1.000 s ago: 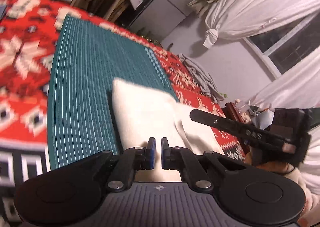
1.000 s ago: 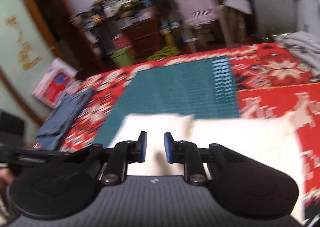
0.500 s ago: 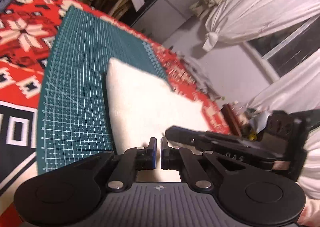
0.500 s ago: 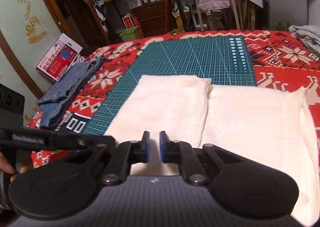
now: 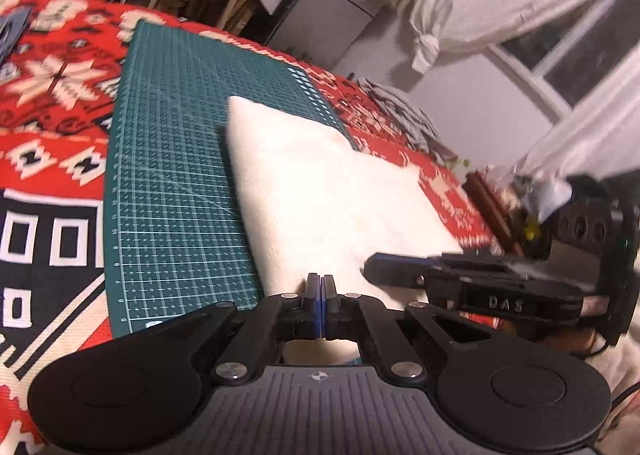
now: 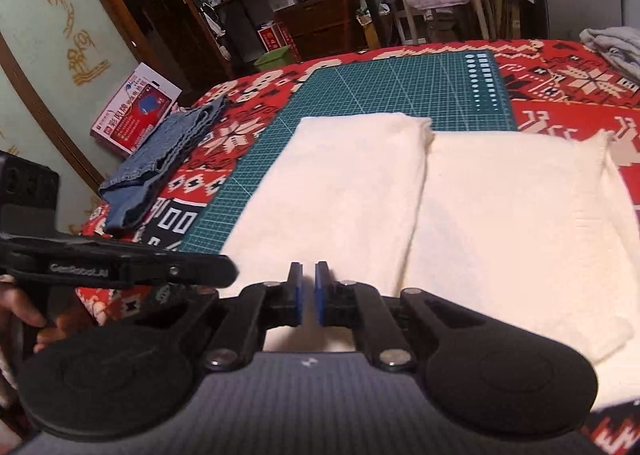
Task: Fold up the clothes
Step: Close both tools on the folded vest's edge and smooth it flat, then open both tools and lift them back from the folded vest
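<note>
Cream knit garment (image 6: 432,215), folded into two panels, lies flat across the green cutting mat (image 6: 400,91) and red patterned cloth (image 6: 568,83). Left gripper (image 5: 320,305) is pinched closed on nothing; right gripper (image 6: 306,293) stands slightly parted, empty. Folded jeans (image 6: 160,167) rest at 10 o'clock.

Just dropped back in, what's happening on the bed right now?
A person is folding a cream sweater with a handheld gripper in each hand. The sweater lies flat, partly on the green cutting mat and partly on the red patterned blanket, one side already folded over the middle. The left gripper is shut with nothing between its pads; the right gripper is slightly open and empty. Both sit at the sweater's near edge. Folded jeans lie off to the side.
</note>
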Available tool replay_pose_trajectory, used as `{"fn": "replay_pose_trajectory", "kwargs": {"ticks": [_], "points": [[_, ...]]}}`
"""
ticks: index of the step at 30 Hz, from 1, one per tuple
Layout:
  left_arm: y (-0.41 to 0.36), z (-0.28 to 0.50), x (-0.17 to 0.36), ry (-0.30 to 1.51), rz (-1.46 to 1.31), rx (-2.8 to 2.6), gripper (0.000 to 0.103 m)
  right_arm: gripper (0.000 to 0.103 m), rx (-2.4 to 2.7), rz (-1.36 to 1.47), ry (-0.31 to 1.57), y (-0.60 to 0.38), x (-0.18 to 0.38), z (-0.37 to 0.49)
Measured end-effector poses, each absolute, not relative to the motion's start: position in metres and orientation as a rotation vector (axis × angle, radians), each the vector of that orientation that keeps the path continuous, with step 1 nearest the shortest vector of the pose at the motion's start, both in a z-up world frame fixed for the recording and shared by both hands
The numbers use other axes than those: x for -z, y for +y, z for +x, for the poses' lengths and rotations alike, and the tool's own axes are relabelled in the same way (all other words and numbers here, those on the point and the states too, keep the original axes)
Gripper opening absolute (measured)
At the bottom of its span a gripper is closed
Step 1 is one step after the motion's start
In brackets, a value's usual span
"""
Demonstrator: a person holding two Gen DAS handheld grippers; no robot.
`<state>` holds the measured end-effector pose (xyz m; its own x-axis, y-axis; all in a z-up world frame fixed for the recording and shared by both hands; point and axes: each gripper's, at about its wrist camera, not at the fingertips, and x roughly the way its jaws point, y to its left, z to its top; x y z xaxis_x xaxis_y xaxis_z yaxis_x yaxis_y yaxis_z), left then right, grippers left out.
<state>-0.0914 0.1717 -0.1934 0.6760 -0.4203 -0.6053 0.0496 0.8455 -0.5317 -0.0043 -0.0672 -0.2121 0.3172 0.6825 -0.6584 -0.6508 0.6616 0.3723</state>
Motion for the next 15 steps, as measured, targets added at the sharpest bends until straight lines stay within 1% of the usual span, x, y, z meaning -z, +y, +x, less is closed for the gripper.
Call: {"fn": "replay_pose_trajectory", "kwargs": {"ticks": [2,3,4,10,11,12,15], "points": [[0.168,-0.098,0.189,0.785,-0.484,0.293,0.003,0.006,-0.87,0.054,0.894,-0.071,0.209,-0.006],[0.166,-0.101,0.188,0.782,-0.47,0.293,0.003,0.012,-0.879,0.057,0.887,-0.073,0.206,-0.009],[0.164,-0.103,0.188,0.787,-0.456,0.291,0.003,0.014,-0.892,0.052,0.879,-0.073,0.204,-0.013],[0.159,-0.104,0.198,0.826,-0.439,0.285,0.003,0.013,-0.931,-0.068,0.872,-0.059,0.207,-0.037],[0.158,-0.104,0.199,0.829,-0.435,0.283,0.002,0.011,-0.922,-0.081,0.872,-0.061,0.209,-0.039],[0.157,-0.105,0.2,0.833,-0.43,0.281,0.002,0.006,-0.913,-0.094,0.872,-0.063,0.211,-0.041],[0.155,-0.105,0.198,0.839,-0.431,0.274,0.002,0.006,-0.895,-0.07,0.892,-0.073,0.21,-0.042]]}}
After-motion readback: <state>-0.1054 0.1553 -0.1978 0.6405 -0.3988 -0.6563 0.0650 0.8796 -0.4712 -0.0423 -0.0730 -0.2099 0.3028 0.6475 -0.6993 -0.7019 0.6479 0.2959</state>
